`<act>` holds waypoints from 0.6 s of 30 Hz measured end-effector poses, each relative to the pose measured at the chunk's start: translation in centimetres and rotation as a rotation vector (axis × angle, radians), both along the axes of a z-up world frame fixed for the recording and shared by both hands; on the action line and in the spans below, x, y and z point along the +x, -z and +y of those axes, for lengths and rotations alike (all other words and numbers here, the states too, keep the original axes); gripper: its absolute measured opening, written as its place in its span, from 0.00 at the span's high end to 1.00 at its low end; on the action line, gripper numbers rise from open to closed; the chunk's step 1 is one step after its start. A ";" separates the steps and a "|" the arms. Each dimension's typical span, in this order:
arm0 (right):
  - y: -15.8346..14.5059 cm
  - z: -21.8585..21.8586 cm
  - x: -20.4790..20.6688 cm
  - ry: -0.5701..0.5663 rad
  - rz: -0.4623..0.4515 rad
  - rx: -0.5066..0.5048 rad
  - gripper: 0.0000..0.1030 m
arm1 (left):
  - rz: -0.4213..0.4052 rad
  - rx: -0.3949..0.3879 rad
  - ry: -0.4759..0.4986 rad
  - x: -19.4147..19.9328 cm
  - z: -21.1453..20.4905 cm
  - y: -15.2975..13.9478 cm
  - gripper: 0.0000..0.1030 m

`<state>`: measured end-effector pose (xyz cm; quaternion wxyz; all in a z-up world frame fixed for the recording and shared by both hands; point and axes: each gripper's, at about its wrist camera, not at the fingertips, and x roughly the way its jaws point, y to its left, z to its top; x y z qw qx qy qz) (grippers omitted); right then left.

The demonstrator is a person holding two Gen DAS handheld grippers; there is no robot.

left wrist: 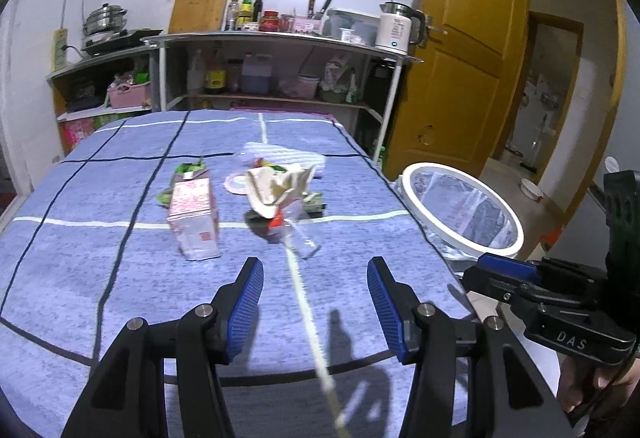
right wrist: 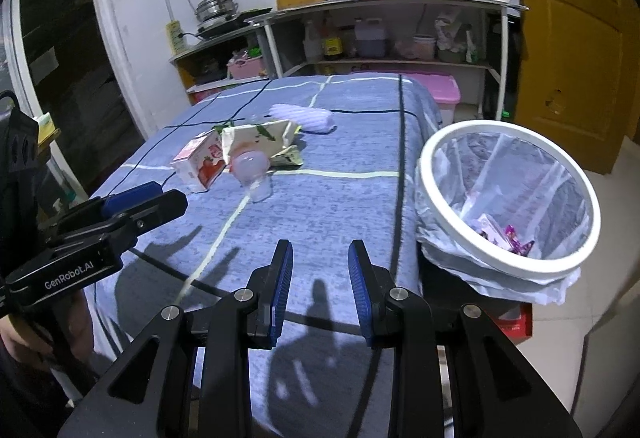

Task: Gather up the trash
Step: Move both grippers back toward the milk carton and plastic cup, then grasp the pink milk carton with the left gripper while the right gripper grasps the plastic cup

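Trash lies in the middle of the blue cloth-covered table (left wrist: 80, 278): a pink and white carton (left wrist: 194, 222) (right wrist: 200, 164), a crumpled paper wrapper (left wrist: 280, 188) (right wrist: 260, 140), a clear plastic bottle (left wrist: 298, 234) (right wrist: 254, 174) on its side, and green wrappers (left wrist: 188, 170). A white-rimmed bin (left wrist: 460, 210) (right wrist: 508, 206) with a clear liner stands off the table's right edge and holds a few scraps. My left gripper (left wrist: 316, 302) is open and empty above the near table. My right gripper (right wrist: 320, 282) is open and empty near the table's right front edge, beside the bin.
A white folded cloth (left wrist: 288, 154) (right wrist: 304, 118) lies behind the trash. Shelves (left wrist: 272, 78) with bottles, a kettle and a cutting board stand behind the table. A yellow door (left wrist: 460, 58) is at the right. A pink box (right wrist: 440, 94) sits on the floor.
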<state>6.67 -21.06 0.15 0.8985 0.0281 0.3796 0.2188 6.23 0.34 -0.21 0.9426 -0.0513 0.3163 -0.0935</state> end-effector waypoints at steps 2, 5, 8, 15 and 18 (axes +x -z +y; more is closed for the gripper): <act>0.1 0.5 0.2 -0.012 0.001 0.000 0.71 | 0.001 0.001 -0.015 0.1 0.5 0.1 0.48; 0.3 1.3 0.6 -0.031 0.001 0.001 0.63 | 0.004 0.005 -0.047 0.5 1.5 0.2 0.48; 0.4 2.1 1.1 -0.054 0.005 0.003 0.51 | 0.010 0.009 -0.072 1.0 2.5 0.4 0.48; 0.8 4.1 2.5 -0.089 0.008 -0.012 0.51 | 0.026 0.008 -0.168 2.9 5.6 0.8 0.48; 1.1 5.1 3.4 -0.108 0.013 -0.025 0.51 | 0.035 0.009 -0.188 4.2 6.6 1.0 0.48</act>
